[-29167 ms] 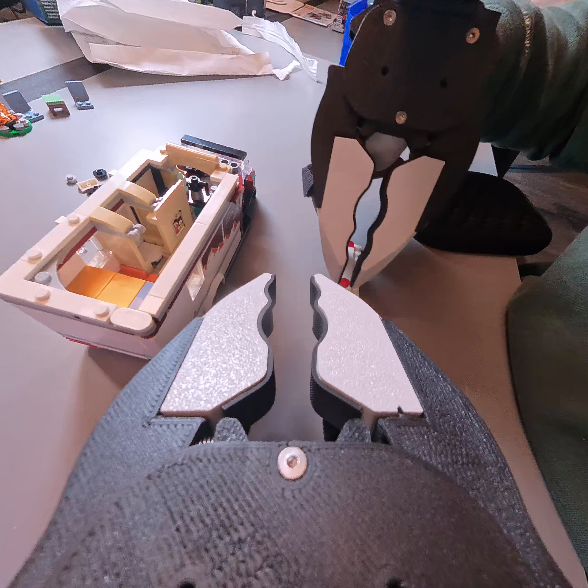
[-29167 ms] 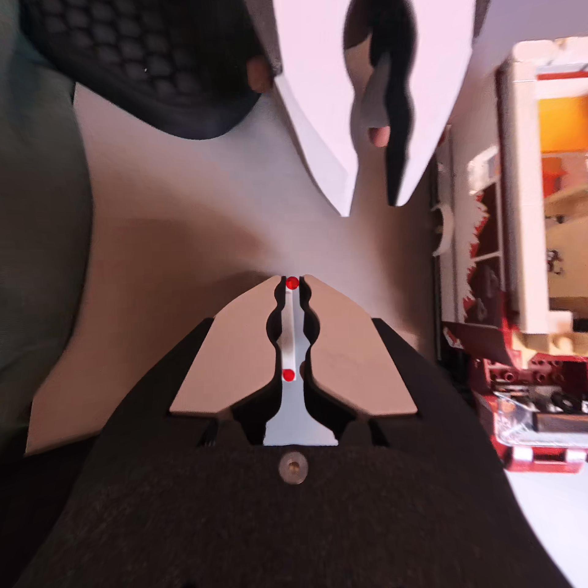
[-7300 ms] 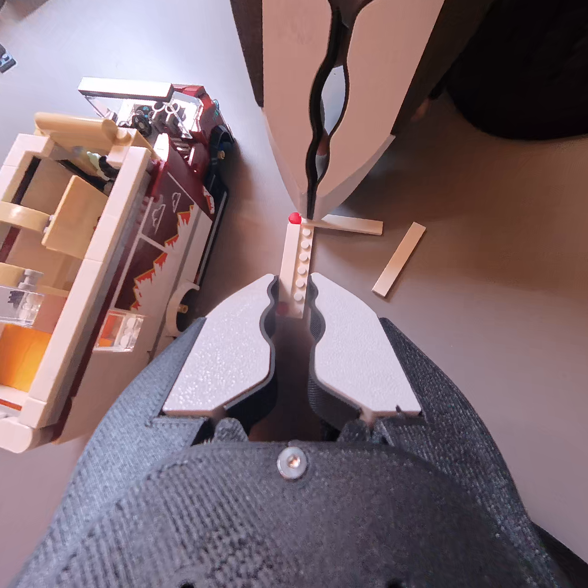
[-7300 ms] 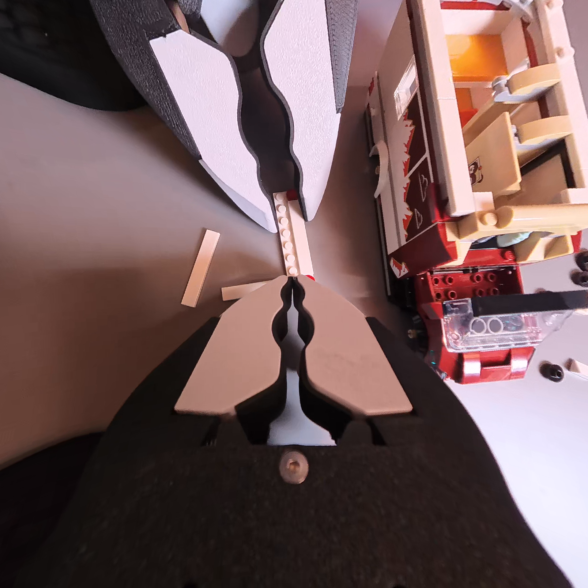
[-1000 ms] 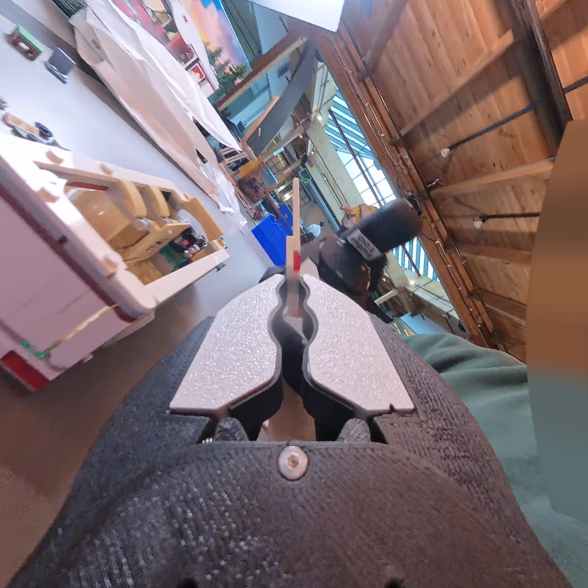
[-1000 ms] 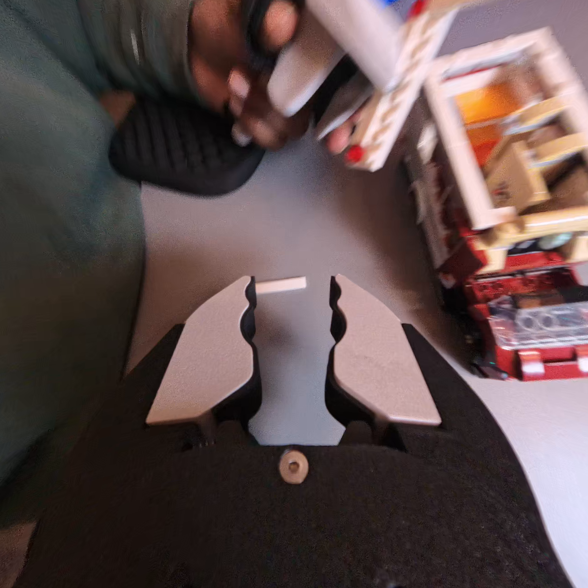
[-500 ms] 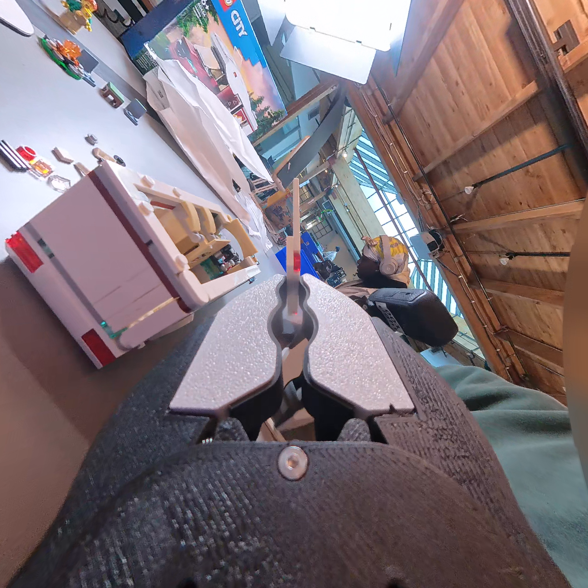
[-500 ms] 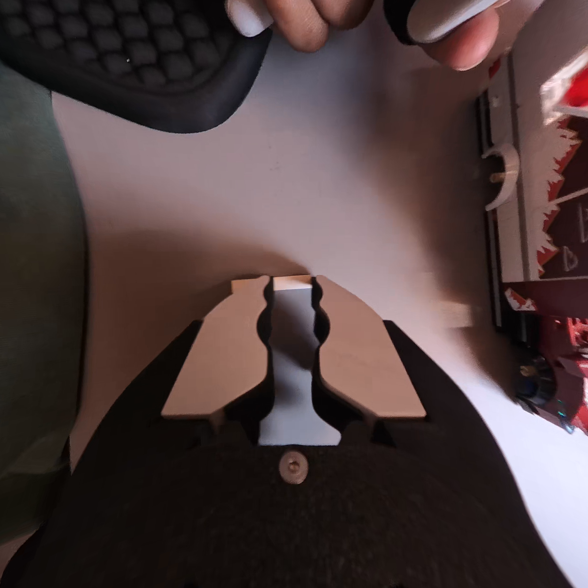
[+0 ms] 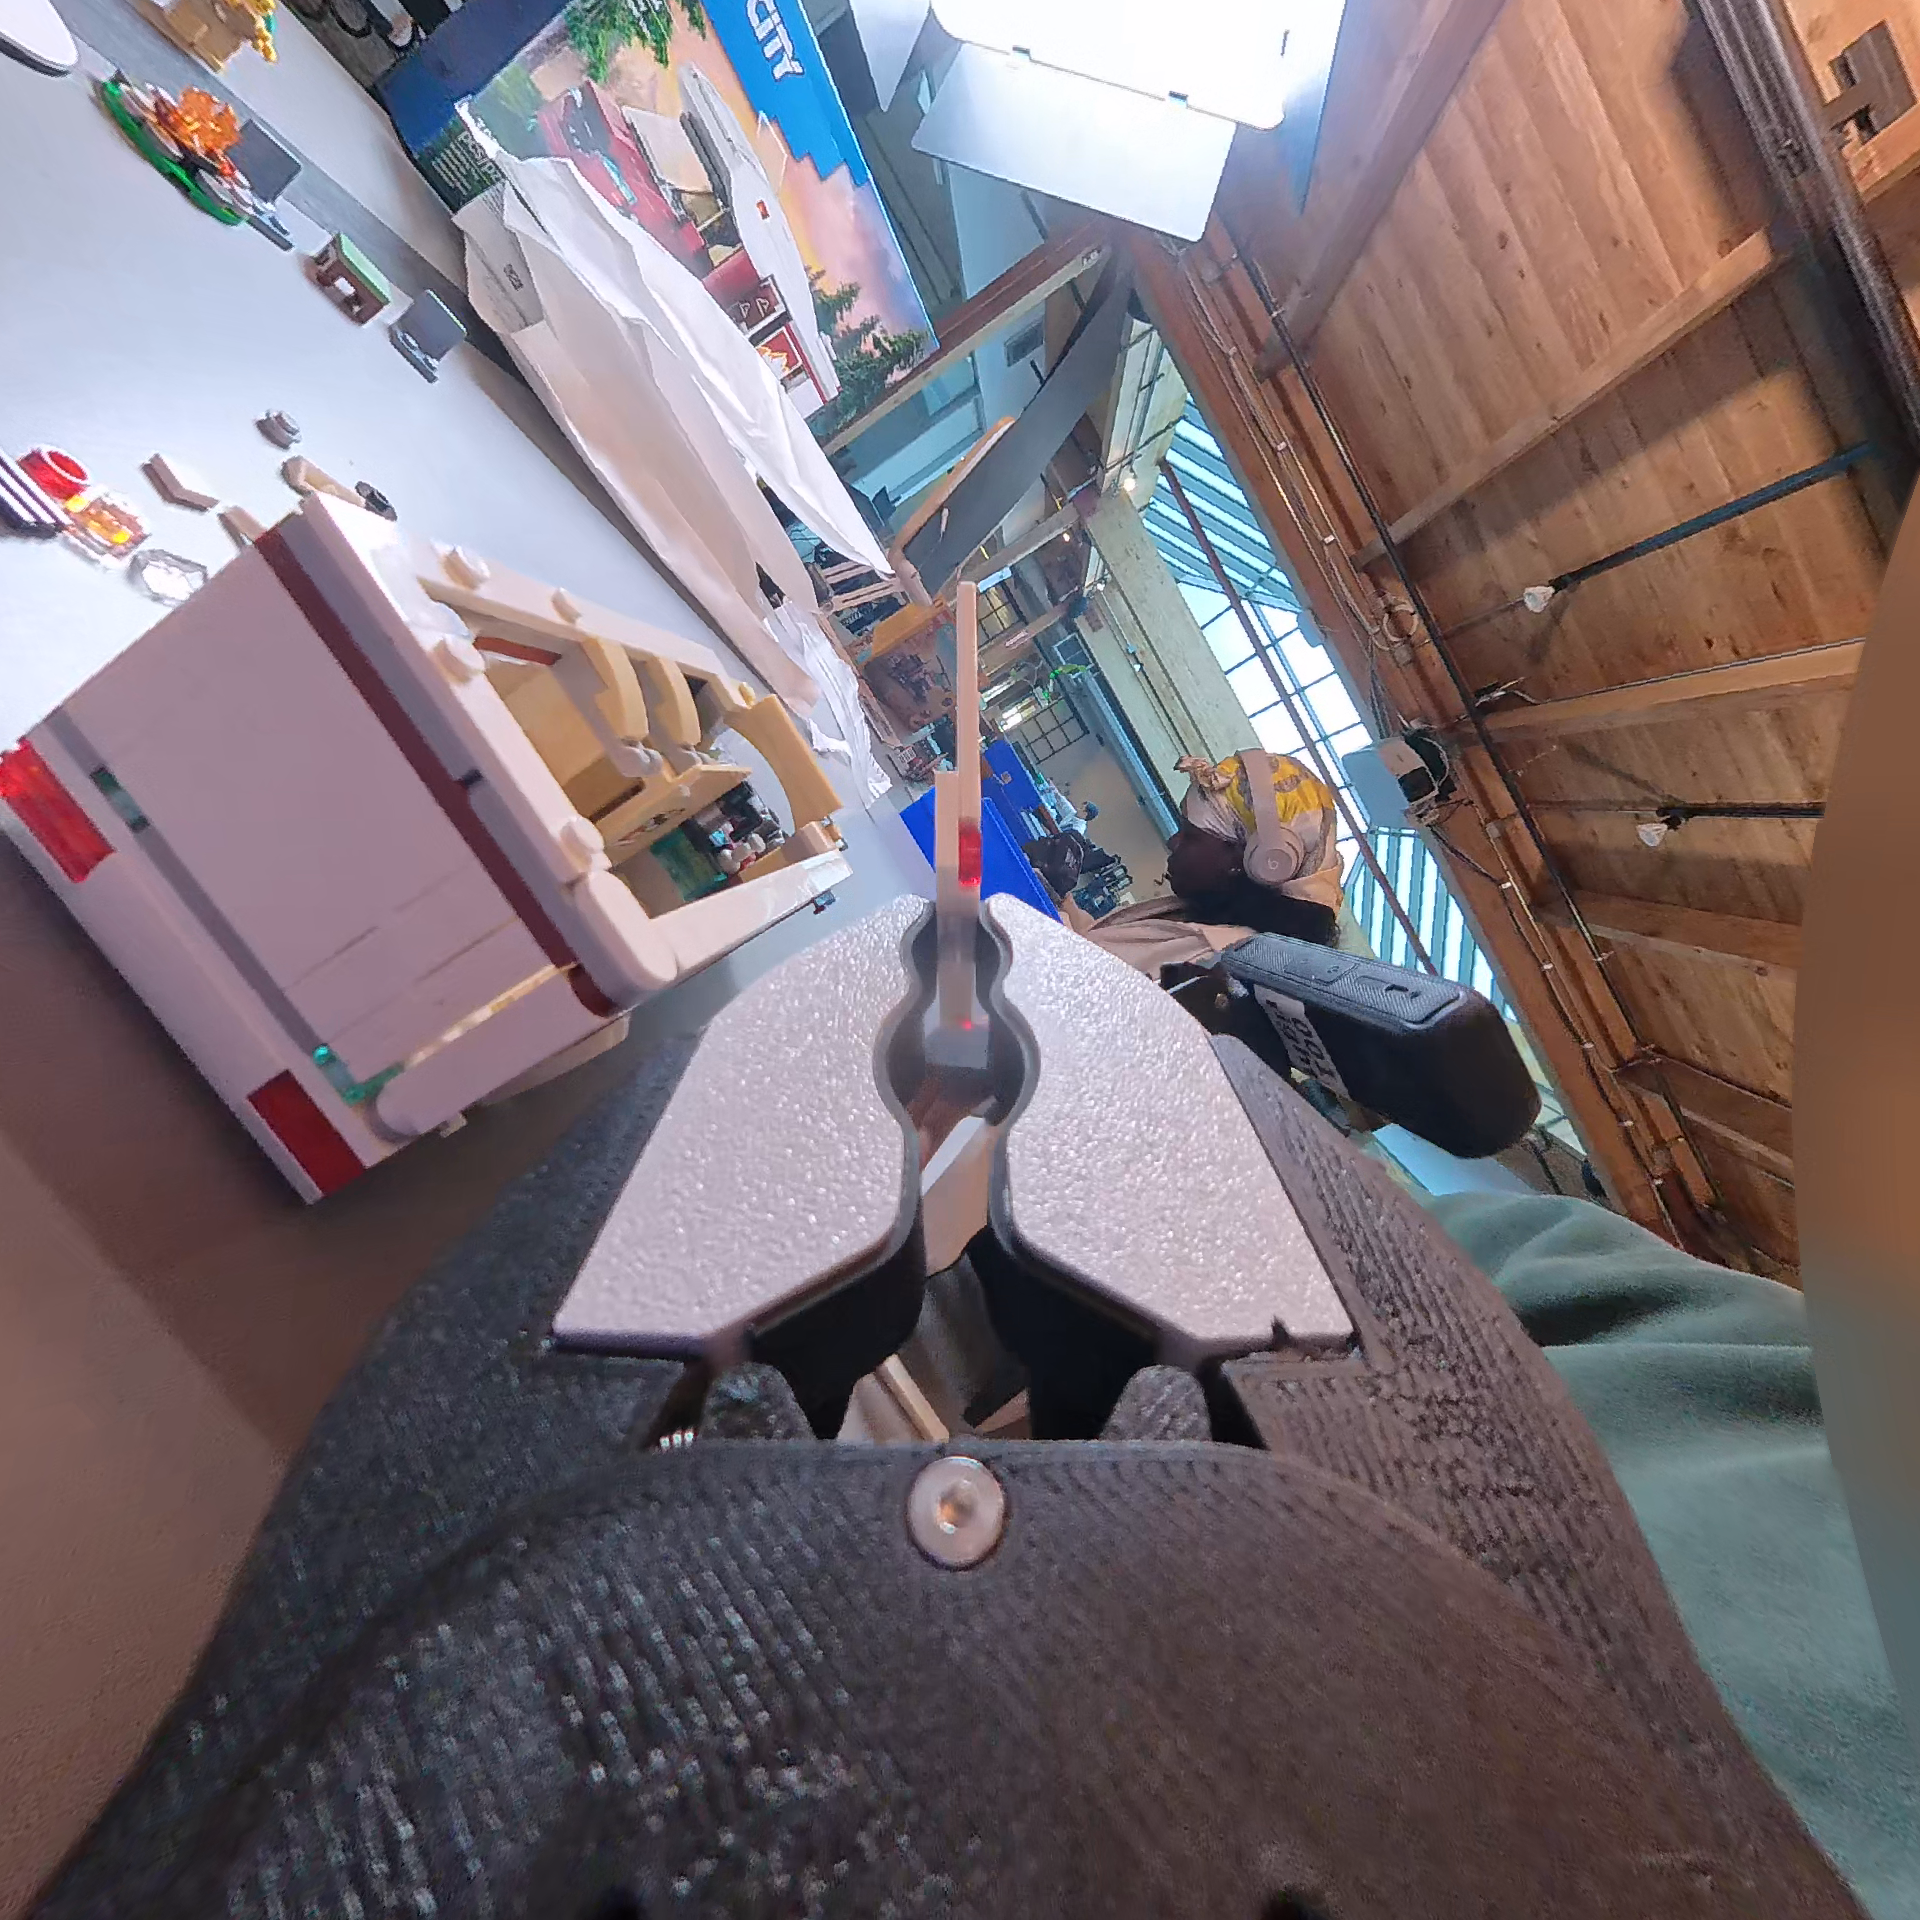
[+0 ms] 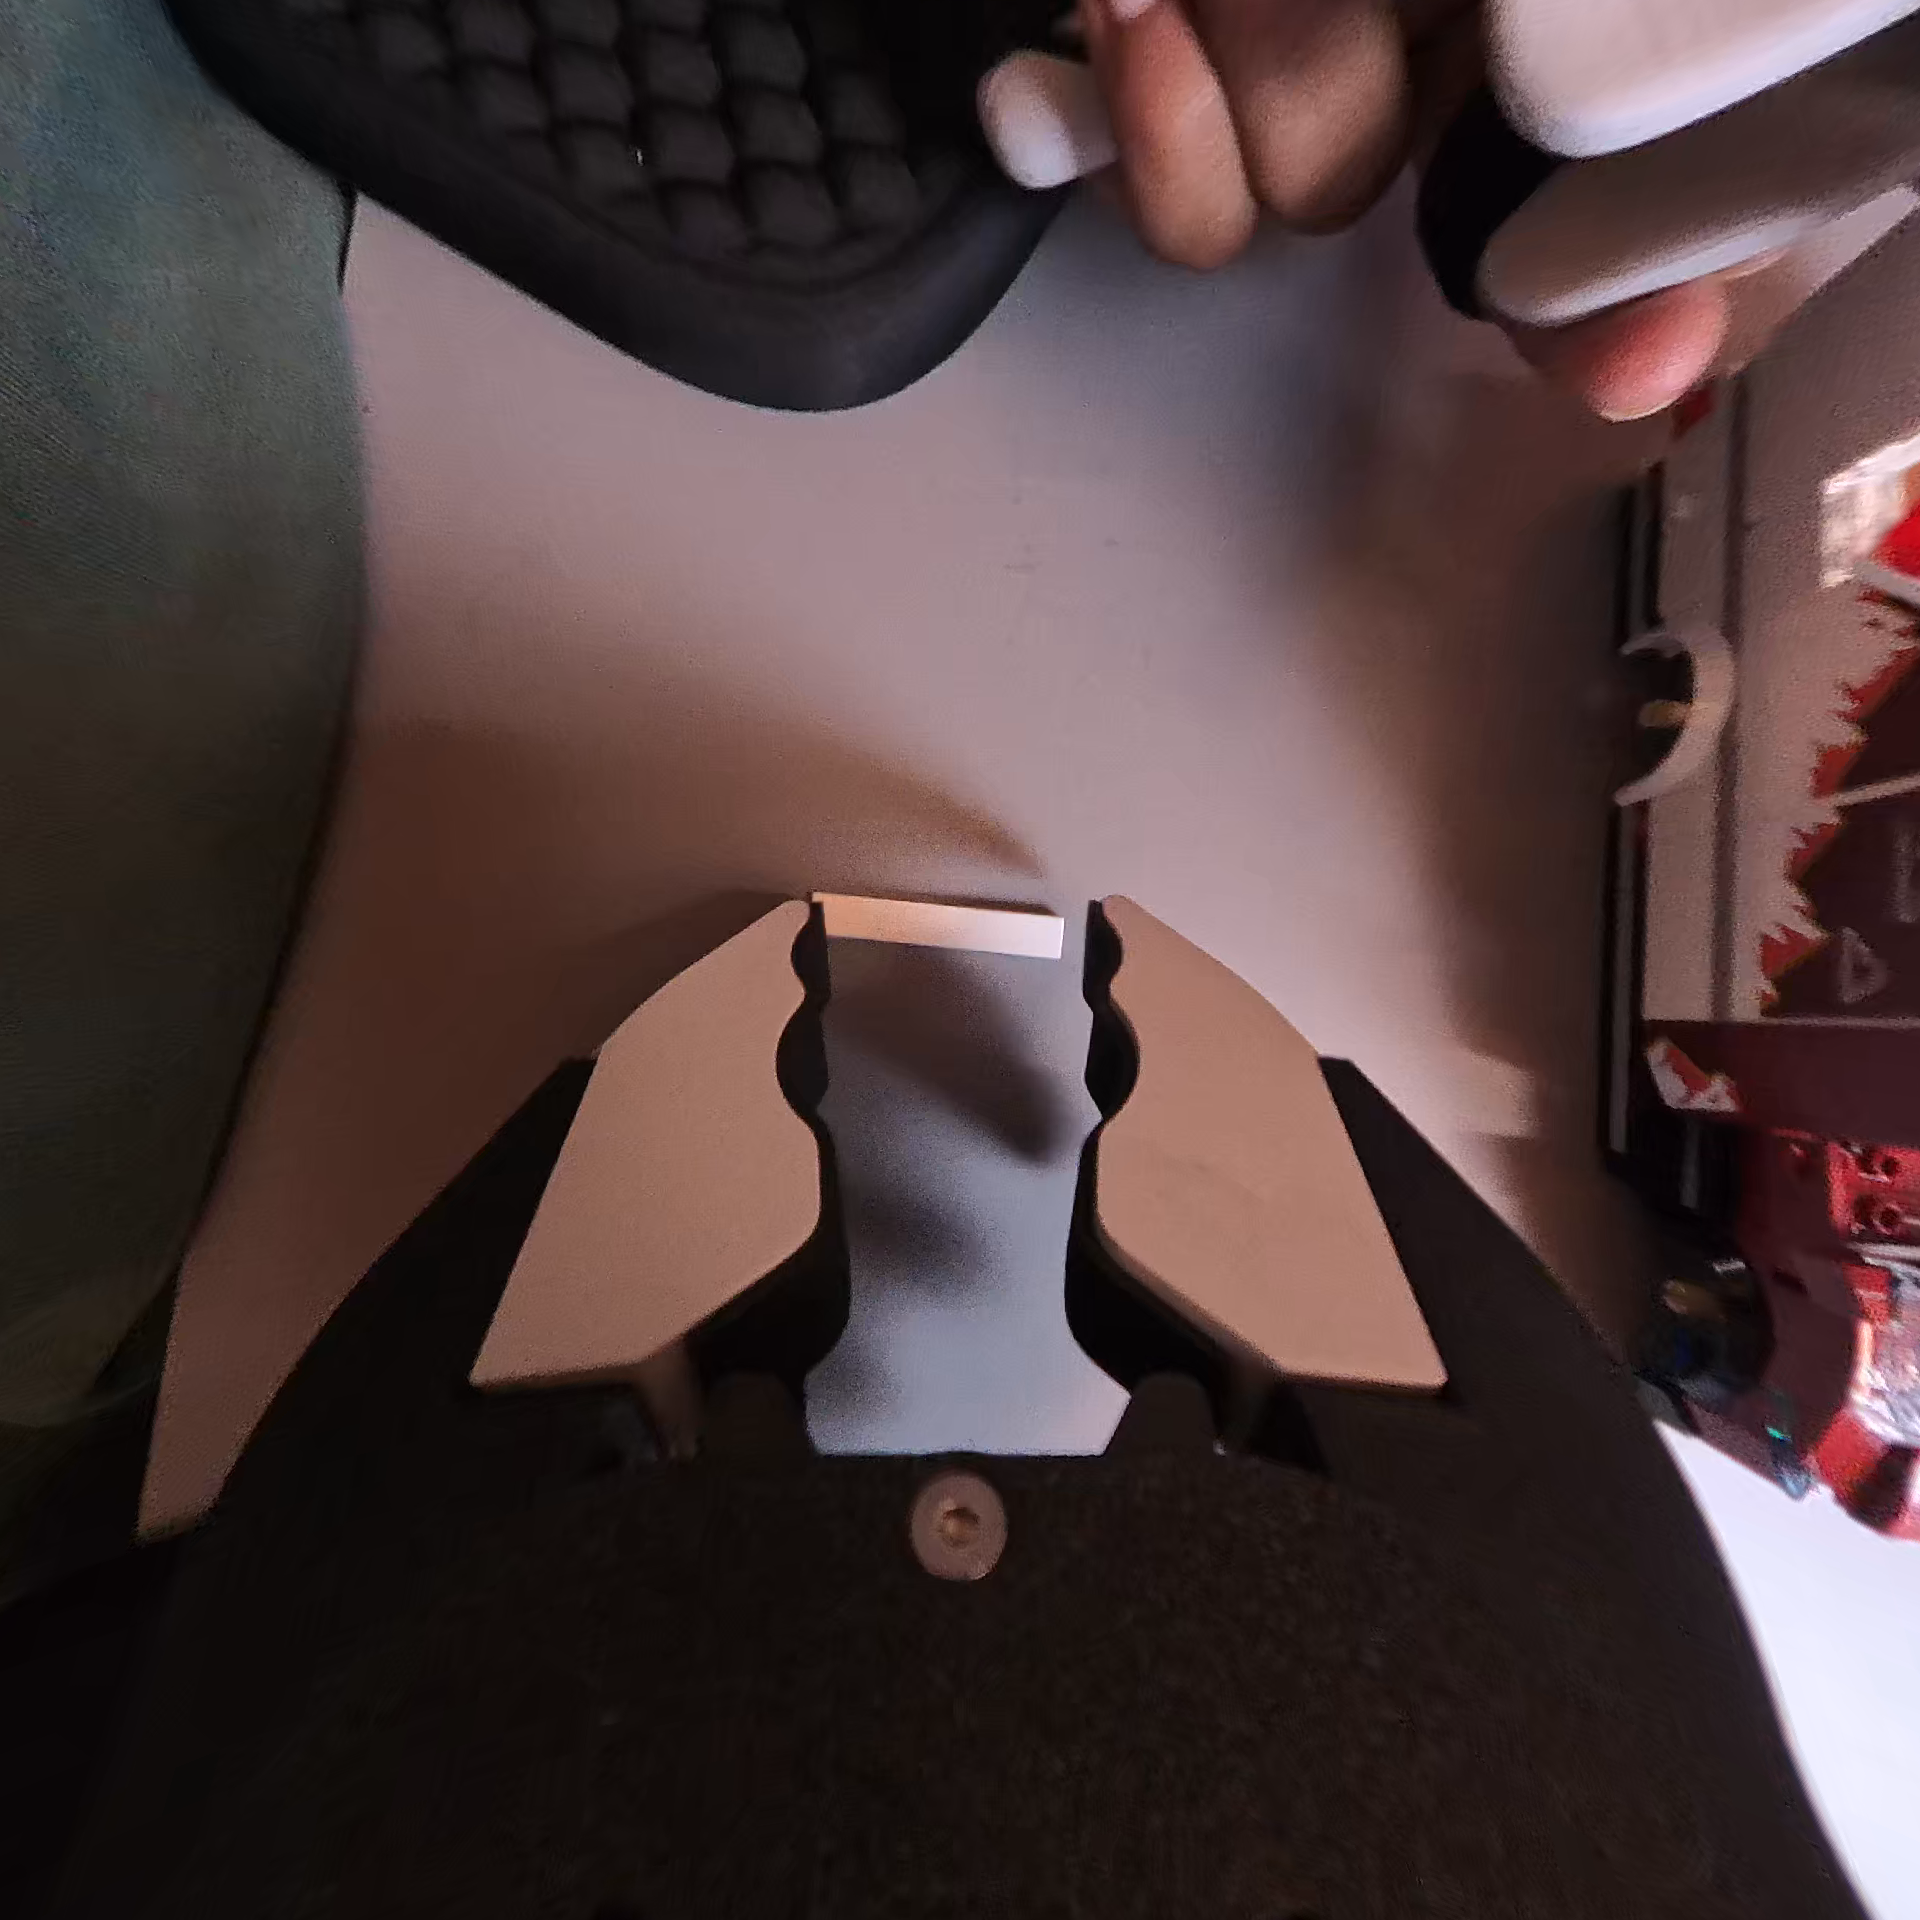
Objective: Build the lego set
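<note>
Closest in, the left tool [image 9: 957, 914] is clamped on a slim white brick strip with red studs on one side [image 9: 961, 790]. Its grey textured pads [image 9: 790, 1101] press both faces of the strip, which stands straight up out of the tips, well above the counter [image 9: 125, 1195]. Just beyond the left tool sits the white and dark red toy brick camper van with an open roof [image 9: 343, 831]. Tan seats show inside it, and a red tail light sits at its near corner.

The right tool [image 10: 951, 920] hangs low over the counter with its jaws wide apart. A short flat white tile [image 10: 938, 928] lies crosswise between the tips. Its one end sits against the left pad [image 10: 707, 1122], while a small gap shows at the other end, so nothing is gripped there. The van's flame-patterned red side [image 10: 1808, 914] lies off to the right of this tile.

As I see it, a clean pick here wants the right tool centred on the tile and closed evenly on its two ends, since the piece is thin and could skid or flip on the smooth top. The left tool would do well to hold the strip steady and upright.

Past the van, small loose brick pieces [image 9: 99, 509] are scattered on the counter. Crumpled white paper bags [image 9: 665, 416] and a colourful printed box [image 9: 727, 177] lie farther off.
</note>
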`<action>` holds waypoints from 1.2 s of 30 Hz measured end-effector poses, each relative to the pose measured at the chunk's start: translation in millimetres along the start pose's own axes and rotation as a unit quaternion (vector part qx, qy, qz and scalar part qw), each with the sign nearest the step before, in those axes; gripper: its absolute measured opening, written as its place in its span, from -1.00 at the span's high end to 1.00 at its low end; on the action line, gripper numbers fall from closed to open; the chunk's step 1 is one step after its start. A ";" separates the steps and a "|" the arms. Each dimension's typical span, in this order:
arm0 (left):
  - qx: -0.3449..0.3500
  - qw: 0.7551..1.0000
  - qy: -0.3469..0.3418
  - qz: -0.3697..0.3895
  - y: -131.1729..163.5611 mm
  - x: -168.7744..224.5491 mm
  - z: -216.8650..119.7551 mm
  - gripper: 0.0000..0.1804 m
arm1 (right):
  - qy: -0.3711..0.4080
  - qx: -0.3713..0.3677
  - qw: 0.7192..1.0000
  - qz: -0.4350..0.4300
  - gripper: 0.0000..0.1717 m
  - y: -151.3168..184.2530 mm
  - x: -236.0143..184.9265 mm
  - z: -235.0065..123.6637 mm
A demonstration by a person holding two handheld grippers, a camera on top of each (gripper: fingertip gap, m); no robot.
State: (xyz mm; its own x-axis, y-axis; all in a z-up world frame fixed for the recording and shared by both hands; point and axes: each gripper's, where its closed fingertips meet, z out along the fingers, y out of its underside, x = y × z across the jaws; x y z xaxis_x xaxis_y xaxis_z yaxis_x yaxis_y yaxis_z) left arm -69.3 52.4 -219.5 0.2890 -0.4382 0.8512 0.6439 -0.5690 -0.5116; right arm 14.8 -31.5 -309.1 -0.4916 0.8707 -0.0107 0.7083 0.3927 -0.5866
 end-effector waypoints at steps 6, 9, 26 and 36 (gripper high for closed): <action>-0.048 0.999 -0.025 0.006 15.0 -5.1 4.4 0.93 | -0.048 -0.059 0.997 -0.005 0.61 23.1 -16.4 -9.2; -0.083 0.996 -0.029 0.002 26.7 -6.7 8.2 0.93 | -0.027 -0.048 0.998 -0.031 0.62 20.4 -12.8 -16.5; -0.235 0.970 -0.056 -0.030 77.6 -19.5 20.7 0.93 | -0.041 -0.027 0.998 -0.038 0.92 26.1 -9.1 -18.8; -0.251 0.964 -0.025 -0.080 86.6 -9.1 29.9 0.93 | 0.081 -0.015 0.993 -0.080 0.92 12.1 36.4 -51.1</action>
State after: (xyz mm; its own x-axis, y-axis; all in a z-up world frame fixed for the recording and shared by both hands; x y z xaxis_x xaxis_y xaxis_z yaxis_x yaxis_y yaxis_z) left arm 5.0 28.0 -268.0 0.2565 -0.2903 0.9219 0.2623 -0.8972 -0.3554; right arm 31.4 20.1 -275.3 -0.5126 0.8322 0.2115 0.6441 0.5356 -0.5462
